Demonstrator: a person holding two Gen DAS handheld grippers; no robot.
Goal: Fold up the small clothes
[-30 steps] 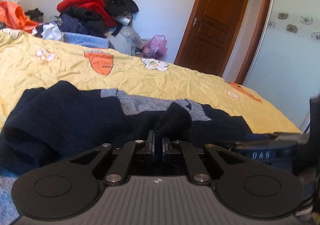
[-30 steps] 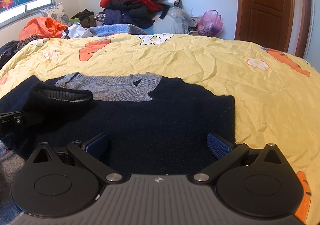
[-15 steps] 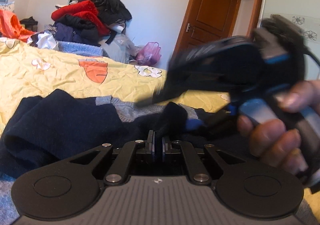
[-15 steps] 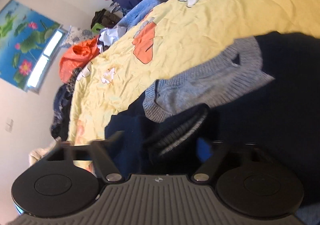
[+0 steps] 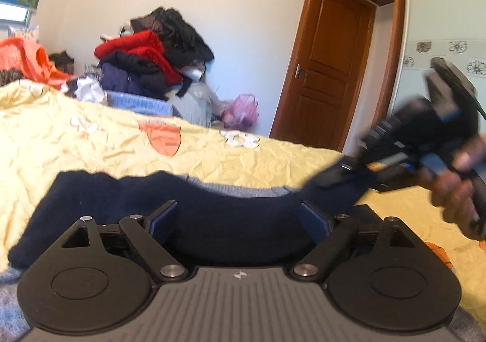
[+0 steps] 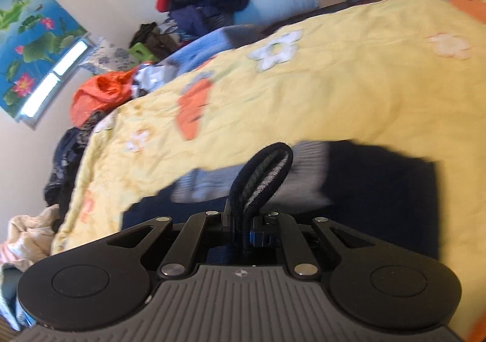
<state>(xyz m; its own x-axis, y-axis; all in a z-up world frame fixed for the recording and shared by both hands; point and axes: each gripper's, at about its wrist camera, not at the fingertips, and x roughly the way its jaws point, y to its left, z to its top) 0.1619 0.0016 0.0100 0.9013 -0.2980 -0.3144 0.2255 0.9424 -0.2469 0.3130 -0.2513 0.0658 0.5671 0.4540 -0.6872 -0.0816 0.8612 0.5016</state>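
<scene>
A dark navy sweater (image 5: 170, 199) with a grey neck part (image 6: 212, 184) lies on the yellow bedspread (image 5: 91, 144). My left gripper (image 5: 240, 220) is open just above the sweater's body, with nothing between its blue pads. My right gripper (image 6: 247, 229) is shut on the sweater's sleeve cuff (image 6: 264, 168), which loops up out of its jaws. In the left wrist view the right gripper (image 5: 358, 165) shows at the right, blurred, in a hand, with the sleeve stretched from it across the sweater.
A tall pile of red, black and navy clothes (image 5: 152, 62) stands beyond the bed's far edge, beside a pink bag (image 5: 241, 111). A wooden door (image 5: 328, 68) is at the back right. Orange fabric (image 6: 100, 92) and more clothes lie at the bed's left side.
My left gripper has opened and let go of the sleeve cuff. My right gripper has closed on that cuff and drawn it to the right across the sweater.
</scene>
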